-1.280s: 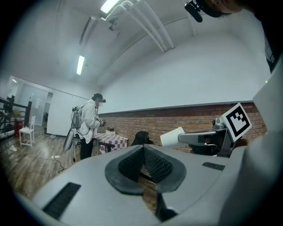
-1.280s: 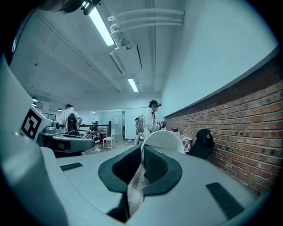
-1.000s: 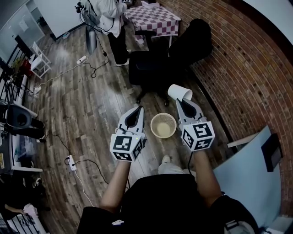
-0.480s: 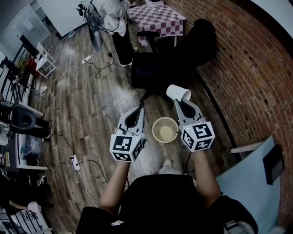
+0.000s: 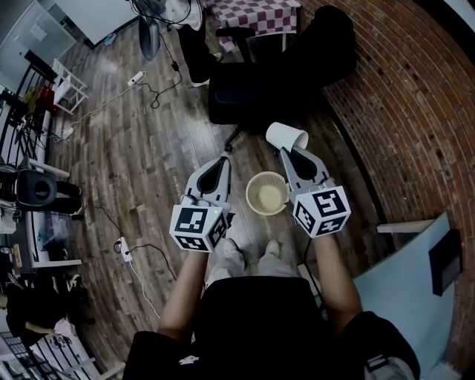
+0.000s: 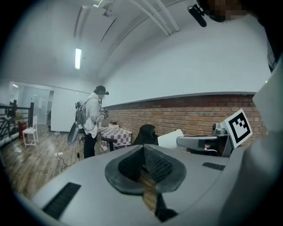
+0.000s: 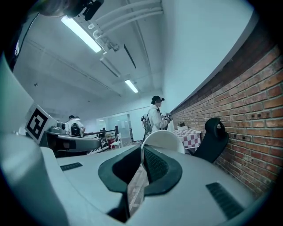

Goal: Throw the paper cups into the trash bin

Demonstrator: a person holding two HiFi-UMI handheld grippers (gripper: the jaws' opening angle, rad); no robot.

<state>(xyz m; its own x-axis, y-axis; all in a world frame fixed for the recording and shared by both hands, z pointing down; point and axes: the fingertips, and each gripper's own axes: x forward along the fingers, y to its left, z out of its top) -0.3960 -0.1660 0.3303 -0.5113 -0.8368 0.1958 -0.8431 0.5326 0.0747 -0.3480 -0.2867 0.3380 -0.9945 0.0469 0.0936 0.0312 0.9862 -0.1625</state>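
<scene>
A white paper cup (image 5: 287, 136) lies on its side in the air, its wall pinched by my right gripper (image 5: 286, 151), which is shut on it. The cup hangs just beyond the far rim of the round beige trash bin (image 5: 266, 194) on the wooden floor. In the right gripper view the cup (image 7: 164, 138) rises from between the pads. My left gripper (image 5: 223, 160) hovers left of the bin, shut with nothing in it. From the left gripper view (image 6: 142, 148) I see the cup (image 6: 170, 138) and the right gripper (image 6: 201, 142) off to the right.
A black office chair (image 5: 252, 96) stands just beyond the bin, with a checked table (image 5: 256, 11) and a person (image 5: 185, 11) behind it. A brick wall (image 5: 401, 111) runs along the right. Cables and a power strip (image 5: 122, 249) lie on the floor at left. A pale board (image 5: 412, 278) leans at right.
Both grippers and the held cup have drifted slightly up the view, and the bin now lies more squarely between the grippers. The grip on the cup is unchanged.
</scene>
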